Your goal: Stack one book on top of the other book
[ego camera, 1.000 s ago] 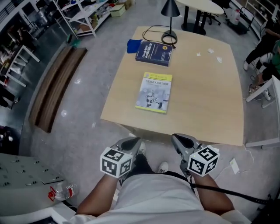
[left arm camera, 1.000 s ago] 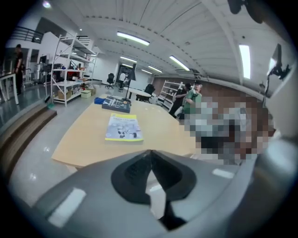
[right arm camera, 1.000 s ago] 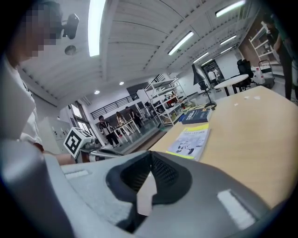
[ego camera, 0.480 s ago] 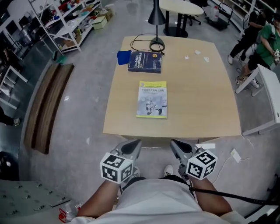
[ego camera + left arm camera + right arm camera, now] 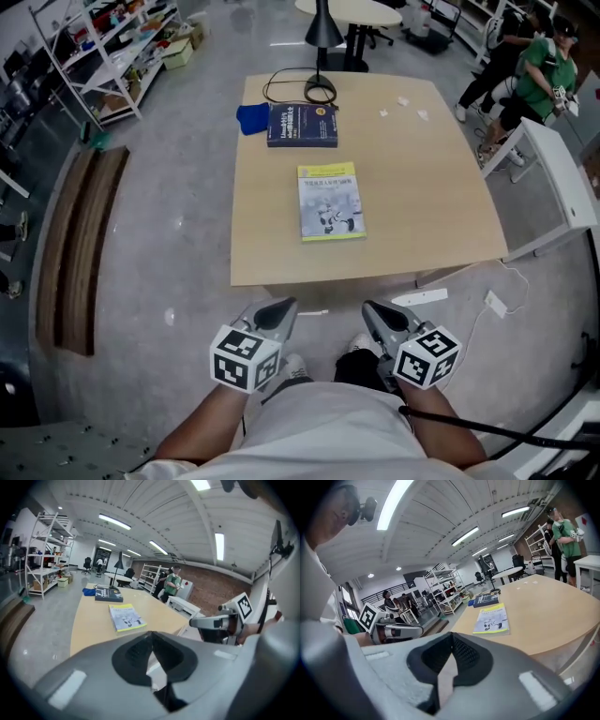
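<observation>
Lower left in the head view, the grey left gripper (image 5: 279, 307) with its marker cube is clamped shut on nothing, its jaws meeting tip to tip. Up the frame at centre, a yellow-and-white paperback book (image 5: 330, 201) lies flat, its long axis running away from the person. Beyond it and well apart, a dark blue book (image 5: 302, 125) lies crosswise, so the two books are not stacked. At lower right, the matching right gripper (image 5: 375, 309) is likewise closed and empty. Both grippers sit short of the near edge of the pale wooden table (image 5: 431, 187), with the paperback about midway between them, so neither hand looks clearly nearer. The table also bears a blue cloth (image 5: 249, 117) and a black lamp base (image 5: 320, 91). Around it are a brown wooden bench (image 5: 75, 234) at left, grey concrete floor (image 5: 178, 187), and people (image 5: 534, 66) at upper right.
</observation>
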